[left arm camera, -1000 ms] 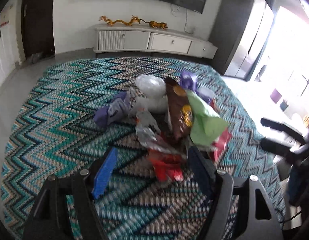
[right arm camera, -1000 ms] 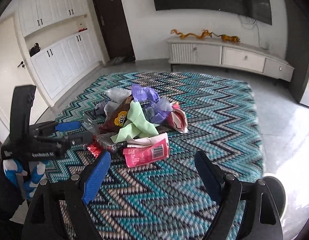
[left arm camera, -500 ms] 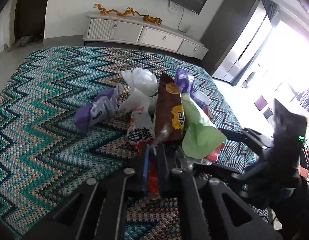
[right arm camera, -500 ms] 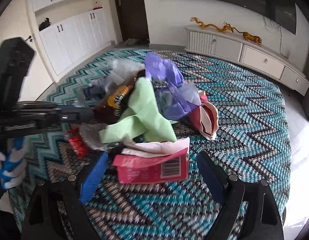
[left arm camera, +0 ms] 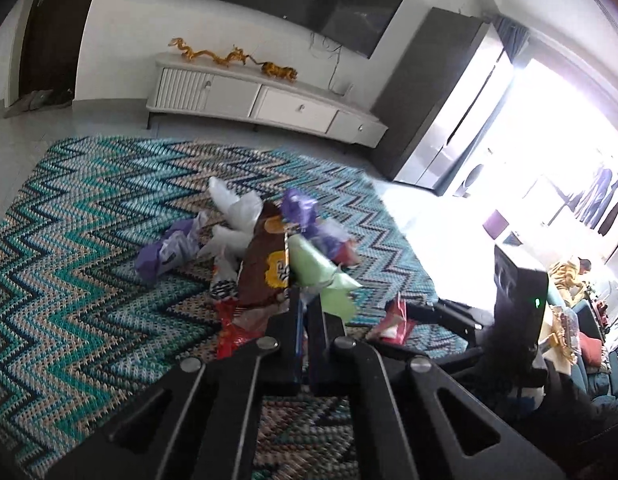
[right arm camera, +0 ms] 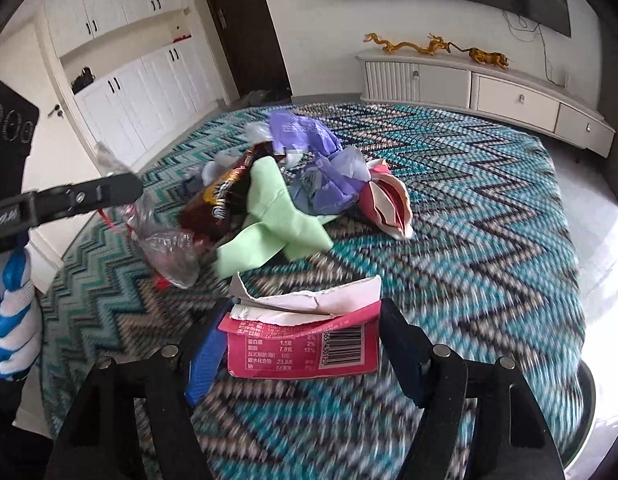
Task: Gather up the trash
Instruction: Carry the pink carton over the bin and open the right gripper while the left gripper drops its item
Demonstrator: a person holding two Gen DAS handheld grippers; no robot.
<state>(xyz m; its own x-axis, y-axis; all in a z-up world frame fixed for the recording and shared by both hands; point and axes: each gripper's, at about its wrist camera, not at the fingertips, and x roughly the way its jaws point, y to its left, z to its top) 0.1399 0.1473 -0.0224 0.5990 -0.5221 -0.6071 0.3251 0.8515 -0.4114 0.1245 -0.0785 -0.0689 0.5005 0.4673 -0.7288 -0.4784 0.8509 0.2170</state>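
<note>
1. Since a second ago, your left tool (left arm camera: 305, 300) has gone from wide open to fully shut and lifted off the rug (left arm camera: 89, 260). Your right tool (right arm camera: 307, 320) has dropped down to the pink carton (right arm camera: 305, 348).
2. Your left wrist view shows only the left tool's two fingers pressed together, with the trash pile (left arm camera: 277, 264) just beyond them. What they pinch is hidden there.
3. Your right wrist view settles it: a clear crinkled wrapper (right arm camera: 165, 248) hangs from the left tool's tip, above the rug and beside the pile. Your blue-and-white glove (right arm camera: 13, 320) shows at that view's left edge.
4. Your right tool's jaws are closing with the carton between them. The carton lies on the rug, just in front of the pile and apart from it. A thin gap shows at the blue pad, so there is no grip yet.
5. In the left wrist view the carton is only a red-and-white scrap between the right tool's fingers.
</note>
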